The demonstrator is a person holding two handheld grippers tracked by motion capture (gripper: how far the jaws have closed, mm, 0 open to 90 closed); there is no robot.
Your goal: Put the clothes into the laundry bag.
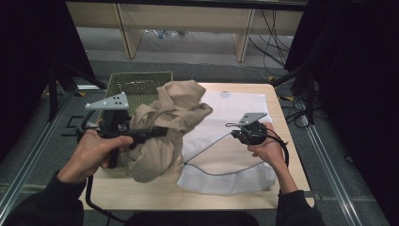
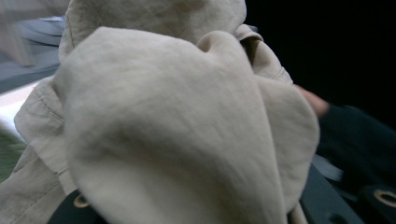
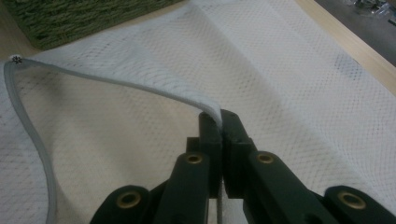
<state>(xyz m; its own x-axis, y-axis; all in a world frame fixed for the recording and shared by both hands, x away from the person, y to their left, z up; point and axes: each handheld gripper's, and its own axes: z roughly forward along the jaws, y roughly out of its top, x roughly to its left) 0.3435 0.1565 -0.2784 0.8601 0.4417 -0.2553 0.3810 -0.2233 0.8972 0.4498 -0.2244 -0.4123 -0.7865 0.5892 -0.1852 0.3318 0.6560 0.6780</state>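
A crumpled beige garment (image 1: 171, 117) hangs lifted over the left half of the table, and my left gripper (image 1: 161, 131) is shut on it. In the left gripper view the beige cloth (image 2: 163, 130) drapes over the jaws and hides their tips. A white mesh laundry bag (image 1: 240, 106) lies flat on the right half of the table. My right gripper (image 1: 234, 133) is shut on the bag's grey zipper edge (image 3: 116, 81) and holds it a little above the bag's lower layer (image 3: 280, 84). In the right gripper view its jaws (image 3: 221, 119) pinch that edge, so the bag's mouth gapes toward the garment.
A green woven basket (image 1: 136, 86) stands at the table's back left corner, behind the garment, and shows at the top left (image 3: 70, 18) in the right gripper view. Bare wooden table (image 1: 141, 193) runs along the front edge. Cables and shelf legs lie on the floor beyond.
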